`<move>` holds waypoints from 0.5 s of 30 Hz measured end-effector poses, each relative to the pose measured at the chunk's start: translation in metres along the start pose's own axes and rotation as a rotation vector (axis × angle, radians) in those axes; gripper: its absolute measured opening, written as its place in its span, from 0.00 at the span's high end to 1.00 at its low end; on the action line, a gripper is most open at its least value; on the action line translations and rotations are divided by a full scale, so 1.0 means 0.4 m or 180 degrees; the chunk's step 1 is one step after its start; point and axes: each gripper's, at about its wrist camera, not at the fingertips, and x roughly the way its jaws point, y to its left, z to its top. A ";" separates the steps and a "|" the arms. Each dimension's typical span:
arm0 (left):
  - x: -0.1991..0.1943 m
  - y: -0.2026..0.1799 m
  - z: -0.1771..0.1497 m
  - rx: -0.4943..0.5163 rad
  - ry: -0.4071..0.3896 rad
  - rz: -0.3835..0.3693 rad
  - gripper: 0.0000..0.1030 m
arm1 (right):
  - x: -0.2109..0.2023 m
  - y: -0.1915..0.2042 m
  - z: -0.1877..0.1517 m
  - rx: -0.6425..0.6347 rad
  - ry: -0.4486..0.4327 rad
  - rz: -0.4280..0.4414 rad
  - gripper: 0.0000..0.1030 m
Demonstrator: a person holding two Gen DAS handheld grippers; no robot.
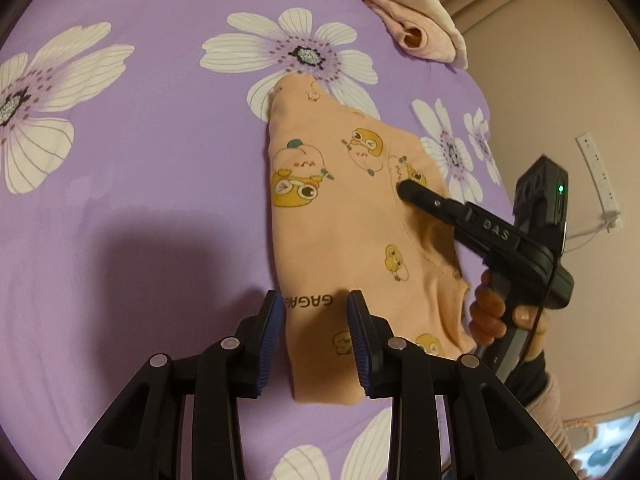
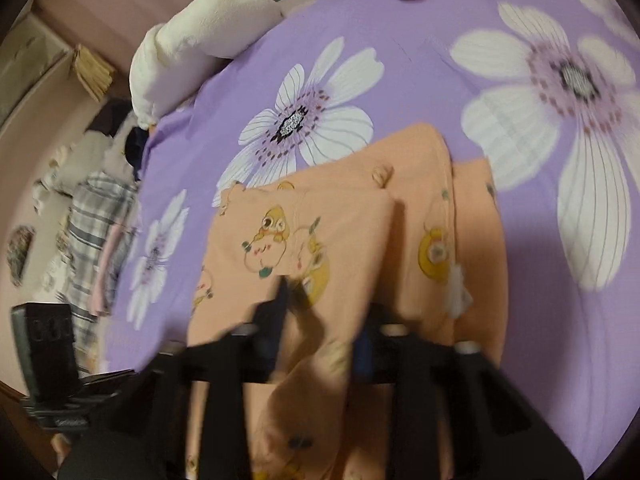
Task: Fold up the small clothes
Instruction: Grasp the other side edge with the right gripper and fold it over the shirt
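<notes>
While that peach cotton garment with yellow cartoon prints (image 1: 340, 220) lies partly folded on the purple flower-print bed sheet (image 1: 140, 140), toward the bed's right edge, you've got a soft, light, floppy piece to deal with. It looks like thin knit: it will drape and sag the second you lift it, it won't hold a crease by itself, and a layer can slide over the one beneath. Nothing fragile here, so a firm pinch is safe.

Your left tool (image 1: 316, 332) hangs over the near end of the garment, straddling the printed lettering, with its blue pads apart and not pressing on the cloth. Your right tool (image 1: 404, 190) shows in the left view as one dark finger resting on the upper flap; from its own blurred view its jaws look narrow with peach cloth bunched between them, but whether they actually clamp it, I cannot tell.

Best hold, I'd judge: a hem or a corner of the folded flap, both layers together, not the flat middle where the pads would only skid.

Count it up: one peach garment in work, one pale pink bundle of clothing (image 1: 416, 28) at the far edge of the bed, two tools, and one hand (image 1: 492, 312) visible on the right handle.
</notes>
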 end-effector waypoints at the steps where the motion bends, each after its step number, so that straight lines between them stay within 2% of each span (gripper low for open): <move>1: 0.001 -0.001 -0.001 0.0010 0.0003 -0.0001 0.70 | 0.002 0.004 0.005 -0.0051 -0.0009 -0.0016 0.92; 6: 0.002 -0.018 0.000 0.0104 -0.0007 -0.0013 0.70 | -0.060 0.017 0.032 -0.0236 -0.0250 -0.0113 0.93; 10: 0.011 -0.046 0.008 0.0194 -0.0007 -0.0022 0.70 | -0.112 -0.002 0.060 -0.0290 -0.0432 -0.0291 0.93; 15: 0.026 -0.096 0.015 0.0344 -0.0020 -0.0074 0.70 | -0.063 -0.070 0.063 -0.0151 -0.0150 -0.0414 0.89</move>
